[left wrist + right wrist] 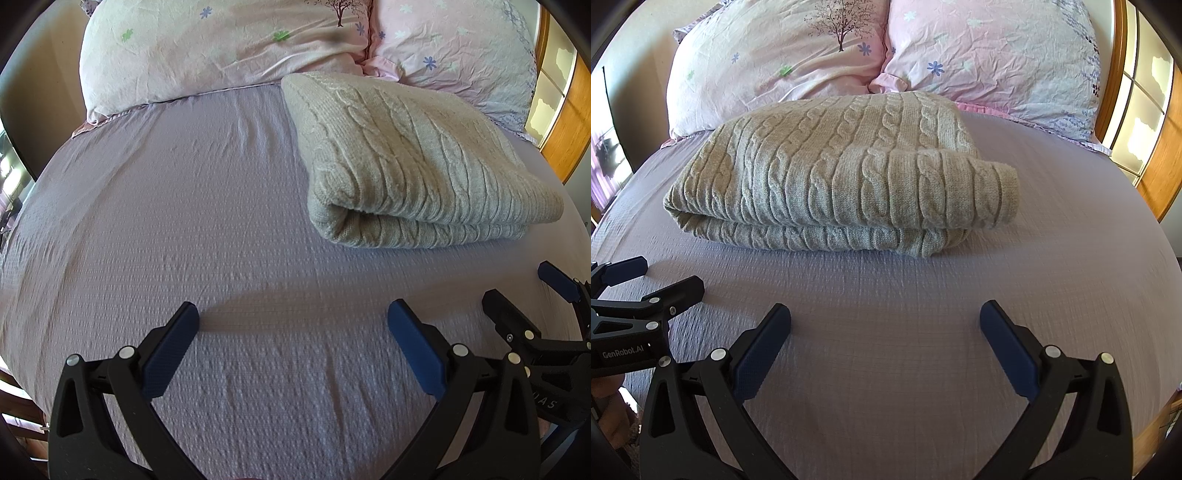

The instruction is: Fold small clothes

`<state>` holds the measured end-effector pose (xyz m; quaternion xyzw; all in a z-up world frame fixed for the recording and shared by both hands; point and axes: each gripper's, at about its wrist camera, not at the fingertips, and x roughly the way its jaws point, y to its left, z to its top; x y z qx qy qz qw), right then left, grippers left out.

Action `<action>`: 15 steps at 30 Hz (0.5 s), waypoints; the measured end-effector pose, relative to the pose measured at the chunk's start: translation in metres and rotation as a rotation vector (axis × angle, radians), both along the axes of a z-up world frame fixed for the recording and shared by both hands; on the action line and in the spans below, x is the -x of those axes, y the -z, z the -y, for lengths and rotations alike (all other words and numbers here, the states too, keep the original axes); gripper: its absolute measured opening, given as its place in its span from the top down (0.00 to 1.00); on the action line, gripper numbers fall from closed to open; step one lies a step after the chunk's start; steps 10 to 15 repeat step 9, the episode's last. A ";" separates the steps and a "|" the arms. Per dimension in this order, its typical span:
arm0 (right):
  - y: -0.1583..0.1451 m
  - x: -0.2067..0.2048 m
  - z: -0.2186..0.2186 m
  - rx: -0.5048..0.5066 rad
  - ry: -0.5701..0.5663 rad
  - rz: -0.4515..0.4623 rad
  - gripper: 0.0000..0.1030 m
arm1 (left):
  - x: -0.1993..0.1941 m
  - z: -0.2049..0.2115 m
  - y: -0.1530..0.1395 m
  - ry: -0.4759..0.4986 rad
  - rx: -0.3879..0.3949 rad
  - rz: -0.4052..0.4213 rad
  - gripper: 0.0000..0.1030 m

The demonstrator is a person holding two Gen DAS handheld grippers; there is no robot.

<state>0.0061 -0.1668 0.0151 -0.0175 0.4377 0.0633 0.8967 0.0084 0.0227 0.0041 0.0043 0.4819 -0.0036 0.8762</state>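
A beige cable-knit sweater [413, 162] lies folded into a thick rectangle on the lilac bed sheet [184, 221], near the pillows. It also shows in the right wrist view [842, 177], straight ahead of that gripper. My left gripper [293, 317] is open and empty over bare sheet, left of and nearer than the sweater. My right gripper [885, 317] is open and empty, a short way in front of the sweater. The right gripper [517, 291] shows at the left view's right edge; the left gripper [661, 277] shows at the right view's left edge.
Two pink floral pillows [775, 62] [990, 59] lie at the head of the bed behind the sweater. A wooden window frame [1145, 122] stands to the right. The lilac sheet [1052, 240] spreads around the sweater on all sides.
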 end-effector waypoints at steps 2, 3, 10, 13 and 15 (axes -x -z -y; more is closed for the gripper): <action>0.000 0.000 0.000 0.000 0.000 0.000 0.01 | 0.000 0.000 0.000 0.003 0.000 0.001 0.02; 0.000 -0.001 0.000 0.000 0.000 0.000 0.01 | -0.001 -0.001 0.000 0.006 -0.001 0.001 0.02; 0.000 0.000 0.000 0.000 0.001 0.000 0.01 | -0.004 -0.002 0.000 0.019 -0.002 -0.009 0.02; 0.000 0.000 0.000 0.000 0.001 0.000 0.01 | -0.004 -0.002 0.000 0.019 -0.002 -0.009 0.02; 0.000 0.000 0.000 0.000 0.001 0.000 0.01 | -0.004 -0.002 0.000 0.019 -0.002 -0.009 0.02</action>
